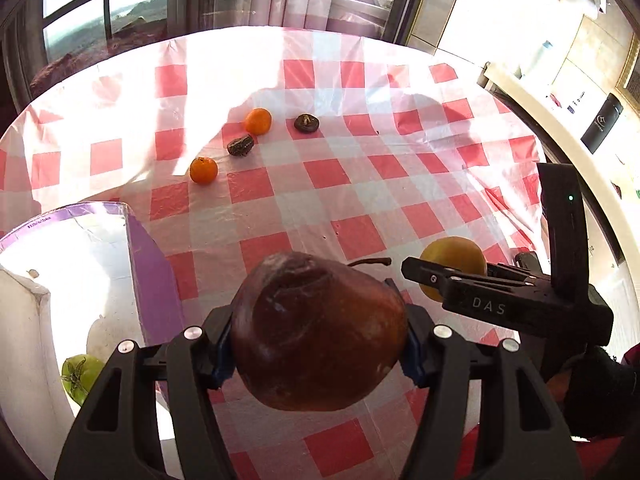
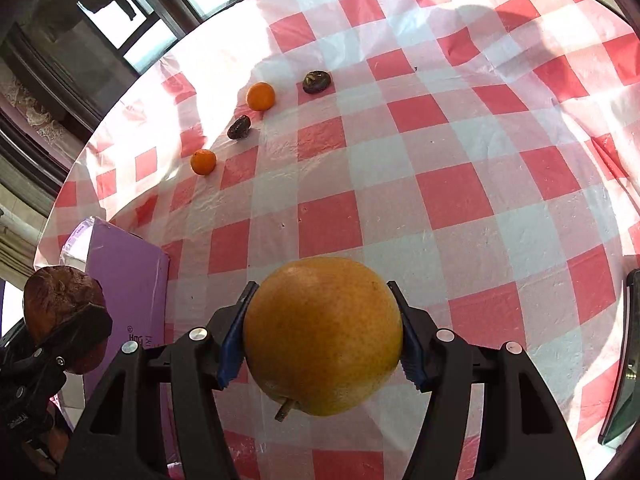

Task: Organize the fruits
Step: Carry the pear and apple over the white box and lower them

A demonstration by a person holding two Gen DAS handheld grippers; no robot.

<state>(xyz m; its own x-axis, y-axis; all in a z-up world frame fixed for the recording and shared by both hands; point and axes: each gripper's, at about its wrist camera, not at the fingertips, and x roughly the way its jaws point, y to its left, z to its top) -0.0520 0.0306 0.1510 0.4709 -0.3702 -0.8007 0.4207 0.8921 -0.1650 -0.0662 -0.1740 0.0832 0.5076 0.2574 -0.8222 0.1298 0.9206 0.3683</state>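
Observation:
My left gripper (image 1: 316, 344) is shut on a dark brown pear (image 1: 318, 330), held above the table beside the purple box (image 1: 150, 276). My right gripper (image 2: 322, 336) is shut on a yellow pear (image 2: 324, 334), held above the checked cloth to the right of the left gripper. The yellow pear also shows in the left wrist view (image 1: 454, 262), and the brown pear shows in the right wrist view (image 2: 60, 300). Two small oranges (image 1: 258, 121) (image 1: 203, 170) and two dark shrivelled fruits (image 1: 240, 146) (image 1: 307, 123) lie on the far part of the table.
The round table has a red and white checked cloth (image 1: 360, 184). The purple box at the left holds a green tomato (image 1: 80, 374). A window is behind the table; a white counter (image 1: 532, 108) with a black bottle (image 1: 602, 124) is at the right.

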